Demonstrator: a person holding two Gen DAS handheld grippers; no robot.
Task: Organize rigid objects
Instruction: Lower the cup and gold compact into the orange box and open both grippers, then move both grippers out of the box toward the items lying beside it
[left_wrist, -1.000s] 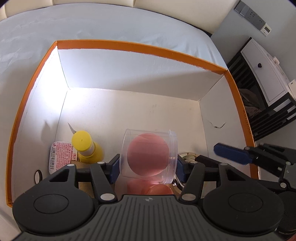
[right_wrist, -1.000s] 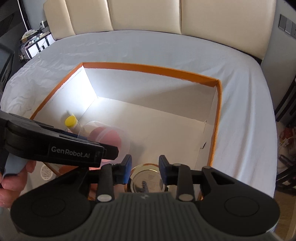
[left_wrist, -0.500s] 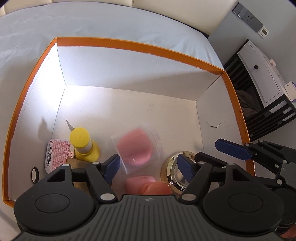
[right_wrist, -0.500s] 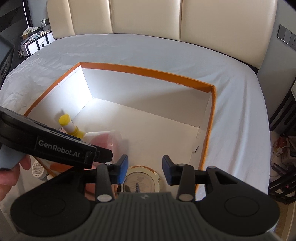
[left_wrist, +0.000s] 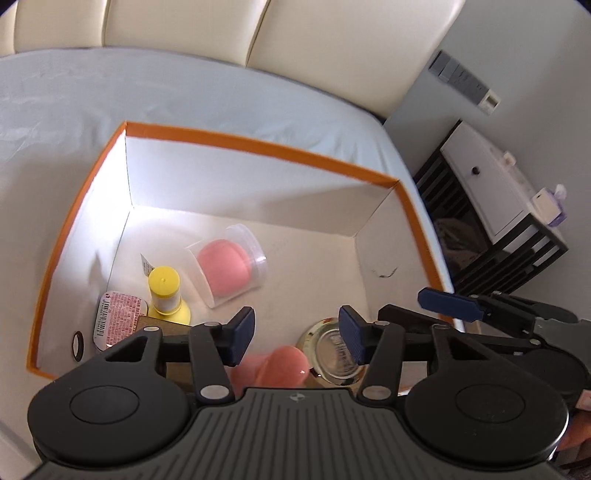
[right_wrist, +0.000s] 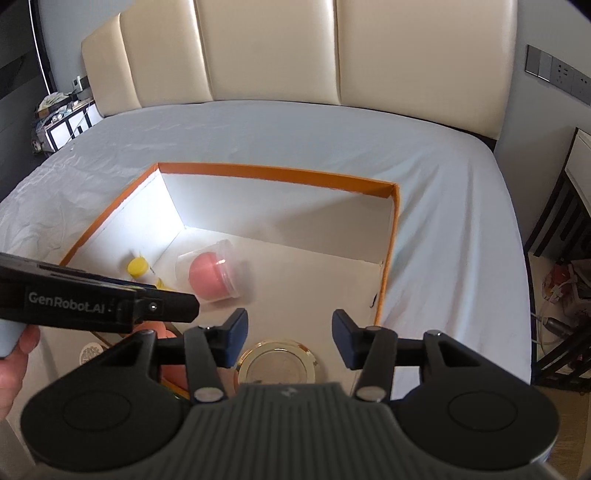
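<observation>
A clear plastic case with a pink sponge (left_wrist: 229, 266) lies on its side on the floor of the orange-rimmed white box (left_wrist: 258, 146); it also shows in the right wrist view (right_wrist: 214, 274). My left gripper (left_wrist: 297, 334) is open and empty, raised above the box's near side. My right gripper (right_wrist: 288, 339) is open and empty above a gold-rimmed round jar lid (right_wrist: 277, 367), which also shows in the left wrist view (left_wrist: 332, 354). A yellow-capped bottle (left_wrist: 166, 293) stands left of the case. A pink object (left_wrist: 277, 369) lies under my left gripper.
A red-labelled flat packet (left_wrist: 116, 319) lies at the box's left wall by a brown box (left_wrist: 159, 325). The box (right_wrist: 277, 173) sits on a white bed with a cream headboard (right_wrist: 332, 55). A white and black nightstand (left_wrist: 491, 199) stands to the right.
My left gripper opened and let go of the clear case, which dropped and came to rest on the box floor farther in. Both grippers drew back and up; the right opened wider.
</observation>
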